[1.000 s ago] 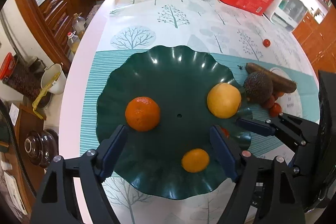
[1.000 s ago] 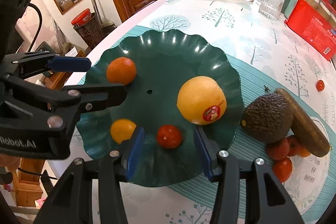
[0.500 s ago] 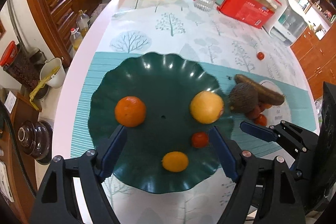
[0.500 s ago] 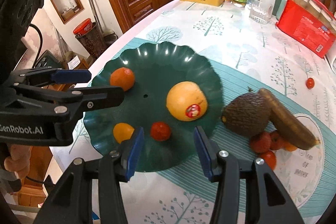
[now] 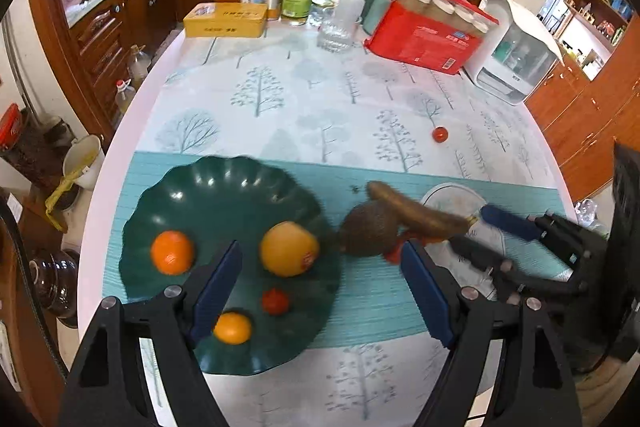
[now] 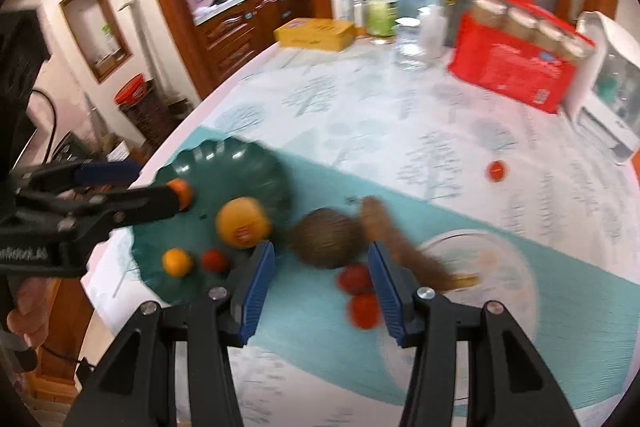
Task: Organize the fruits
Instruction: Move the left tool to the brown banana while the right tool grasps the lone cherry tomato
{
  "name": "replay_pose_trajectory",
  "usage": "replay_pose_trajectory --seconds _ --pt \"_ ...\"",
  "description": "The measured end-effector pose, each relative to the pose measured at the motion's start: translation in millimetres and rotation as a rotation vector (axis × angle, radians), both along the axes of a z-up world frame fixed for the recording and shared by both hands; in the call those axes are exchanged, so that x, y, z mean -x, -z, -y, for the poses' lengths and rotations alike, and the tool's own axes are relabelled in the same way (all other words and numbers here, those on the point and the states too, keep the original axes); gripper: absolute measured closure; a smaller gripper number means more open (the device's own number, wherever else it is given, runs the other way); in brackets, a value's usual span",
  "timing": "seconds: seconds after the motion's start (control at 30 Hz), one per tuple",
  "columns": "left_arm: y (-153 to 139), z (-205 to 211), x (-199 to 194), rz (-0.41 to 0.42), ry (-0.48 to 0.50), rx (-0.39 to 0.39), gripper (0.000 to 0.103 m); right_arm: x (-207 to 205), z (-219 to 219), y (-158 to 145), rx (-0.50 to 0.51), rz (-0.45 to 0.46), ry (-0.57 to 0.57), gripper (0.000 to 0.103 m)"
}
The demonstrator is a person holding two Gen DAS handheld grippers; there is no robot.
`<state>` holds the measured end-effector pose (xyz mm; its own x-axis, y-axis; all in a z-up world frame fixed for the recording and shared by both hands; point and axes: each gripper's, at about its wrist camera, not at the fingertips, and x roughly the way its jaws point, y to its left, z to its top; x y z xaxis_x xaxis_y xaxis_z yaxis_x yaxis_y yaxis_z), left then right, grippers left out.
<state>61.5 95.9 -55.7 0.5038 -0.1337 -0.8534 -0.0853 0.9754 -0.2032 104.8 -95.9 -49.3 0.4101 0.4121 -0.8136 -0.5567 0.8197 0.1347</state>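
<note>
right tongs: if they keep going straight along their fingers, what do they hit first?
Likely the avocado: it sits centred between the open right tongs, nothing nearer. Tomatoes lie just right of that line. Depth is blurred, so tentative.

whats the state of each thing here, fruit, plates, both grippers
green plate: on the table, holding four fruits
large orange: on the green plate
tomato: on the green plate
avocado: on the cloth beside the green plate
brown fruit: leaning on the avocado
stray tomato: alone on the cloth
left gripper: jaws open, empty
right gripper: jaws open, empty
</note>
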Motion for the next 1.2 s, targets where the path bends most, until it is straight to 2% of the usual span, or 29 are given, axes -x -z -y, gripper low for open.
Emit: replay_pose_trajectory --seconds 0.17,0.33,0.5,0.67,0.77,0.87,1.0,1.2 --pt "-9 41 -26 -0.017 -0.016 -0.002 0.023 -44 46 -15 0.020 0.012 0.033 0.054" --pt "3 83 -53 -0.084 -0.071 -0.027 0.023 -96 81 -14 0.038 0.011 0.044 0.054" --pt "39 114 -79 -0.195 -0.160 -0.019 0.023 -147 97 12 0.047 -0.025 0.037 0.054" --pt "81 126 -96 -0.302 -0.273 0.061 0.026 -188 98 53 0.053 -0.068 0.033 0.054" --pt "97 130 -101 -0.334 -0.341 0.069 0.027 -204 95 75 0.061 -0.088 0.043 0.054" --pt "98 137 -107 -0.312 -0.372 0.044 0.027 -218 92 96 0.059 -0.105 0.048 0.054" --pt "105 141 -111 -0.344 -0.423 0.059 0.030 -232 87 118 0.064 -0.128 0.048 0.054" --pt "119 157 -122 -0.400 -0.435 0.041 0.032 -240 84 136 0.080 -0.138 0.023 0.054"
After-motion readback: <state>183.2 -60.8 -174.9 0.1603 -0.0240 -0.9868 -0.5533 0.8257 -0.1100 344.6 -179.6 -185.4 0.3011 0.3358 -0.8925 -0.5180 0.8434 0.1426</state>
